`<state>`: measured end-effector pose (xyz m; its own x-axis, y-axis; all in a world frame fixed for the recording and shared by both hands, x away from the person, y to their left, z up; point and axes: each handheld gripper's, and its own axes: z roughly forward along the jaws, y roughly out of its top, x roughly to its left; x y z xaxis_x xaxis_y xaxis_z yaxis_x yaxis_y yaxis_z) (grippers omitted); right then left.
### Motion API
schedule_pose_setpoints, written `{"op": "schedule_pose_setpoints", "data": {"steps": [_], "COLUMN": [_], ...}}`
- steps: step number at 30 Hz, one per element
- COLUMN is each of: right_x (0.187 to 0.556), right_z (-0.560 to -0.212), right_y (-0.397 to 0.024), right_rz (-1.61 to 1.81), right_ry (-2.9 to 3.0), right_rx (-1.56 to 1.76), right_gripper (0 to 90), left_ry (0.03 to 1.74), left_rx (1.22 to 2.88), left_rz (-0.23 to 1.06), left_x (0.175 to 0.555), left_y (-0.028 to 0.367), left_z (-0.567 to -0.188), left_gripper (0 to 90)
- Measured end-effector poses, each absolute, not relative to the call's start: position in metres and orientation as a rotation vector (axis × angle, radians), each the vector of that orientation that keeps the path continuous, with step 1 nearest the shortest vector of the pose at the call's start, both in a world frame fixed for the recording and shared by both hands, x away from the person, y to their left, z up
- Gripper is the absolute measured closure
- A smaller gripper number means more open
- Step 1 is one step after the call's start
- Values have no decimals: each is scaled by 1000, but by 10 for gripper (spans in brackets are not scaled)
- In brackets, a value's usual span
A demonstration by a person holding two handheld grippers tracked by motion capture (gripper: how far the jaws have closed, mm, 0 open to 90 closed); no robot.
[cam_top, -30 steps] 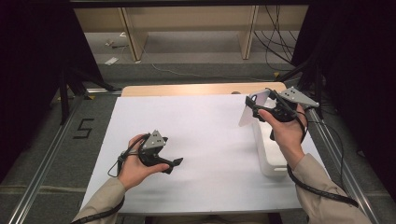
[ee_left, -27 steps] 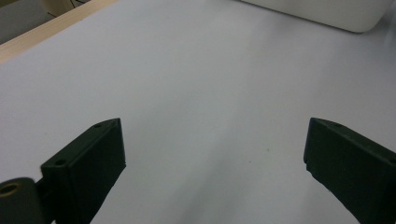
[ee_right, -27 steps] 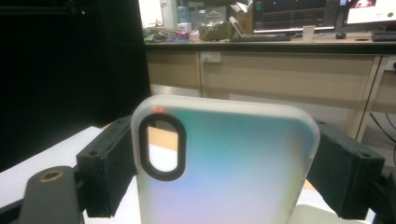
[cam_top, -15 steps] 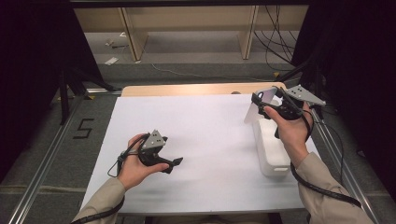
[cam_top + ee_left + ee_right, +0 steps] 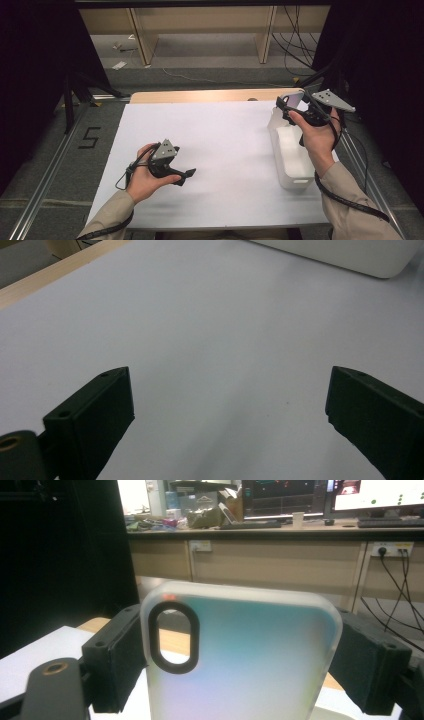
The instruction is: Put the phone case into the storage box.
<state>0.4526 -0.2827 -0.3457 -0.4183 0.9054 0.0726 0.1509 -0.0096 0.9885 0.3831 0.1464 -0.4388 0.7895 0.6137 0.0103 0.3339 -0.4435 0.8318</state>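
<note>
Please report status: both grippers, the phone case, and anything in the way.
Right gripper shut on phone case, above white bin. Left gripper open, over white sheet. Nothing in the way.

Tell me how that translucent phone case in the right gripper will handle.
The phone case looks thin and hollow, so probably light and somewhat bendy under squeeze. Its frosted, smooth sides may slip between the right gripper pads, which clamp only its edges. Set upright, it would likely tip over.

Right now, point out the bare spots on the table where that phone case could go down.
The white sheet is bare between the left gripper and the white bin, and along its far edge. It is crowded at the right edge, where the right gripper holds the phone case.
</note>
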Motion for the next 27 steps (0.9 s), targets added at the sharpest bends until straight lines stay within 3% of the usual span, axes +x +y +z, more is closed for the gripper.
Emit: {"op": "schedule_pose_setpoints", "data": {"steps": [27], "right_x": [458], "right_z": [-348], "right_y": [-303], "right_rz": [1440], "right_ry": [1564], "right_rx": [1166], "right_gripper": [177], "left_ry": [711], "left_rx": [2058], "left_rz": [390], "left_x": [383], "left_y": [147], "left_z": [-440], "left_gripper": [51]}}
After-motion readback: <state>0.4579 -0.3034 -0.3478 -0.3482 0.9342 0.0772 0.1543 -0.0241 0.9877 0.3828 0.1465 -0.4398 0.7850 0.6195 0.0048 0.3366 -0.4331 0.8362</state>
